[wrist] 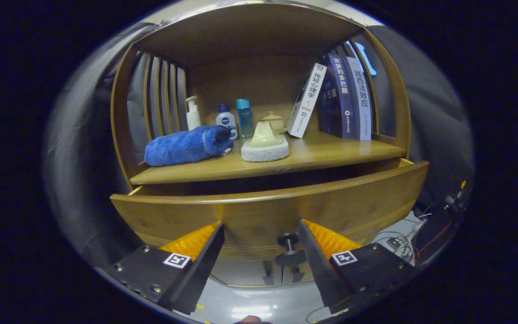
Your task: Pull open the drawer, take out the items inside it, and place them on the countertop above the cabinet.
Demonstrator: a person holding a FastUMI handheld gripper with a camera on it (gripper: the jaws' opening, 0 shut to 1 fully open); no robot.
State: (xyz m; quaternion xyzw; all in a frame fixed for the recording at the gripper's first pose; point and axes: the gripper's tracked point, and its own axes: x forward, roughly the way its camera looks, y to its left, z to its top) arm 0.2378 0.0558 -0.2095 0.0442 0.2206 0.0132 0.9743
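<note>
The wooden drawer [268,211] of the cabinet stands pulled out toward me, its front panel just ahead of my fingers. Its dark knob [289,240] sits between the fingers, close to the right one and untouched. My gripper [261,229] is open with nothing held. The drawer's inside is hidden behind its front panel. On the countertop [331,155] above the drawer lie a rolled blue towel [182,146] and a pale green scrubber on a white pad [265,144].
At the back of the shelf stand a white pump bottle [192,113], a blue-capped bottle [225,118], a clear blue bottle [244,118] and a small lidded pot [273,120]. Several books [342,101] lean at the right. Cables [403,238] lie on the floor to the right.
</note>
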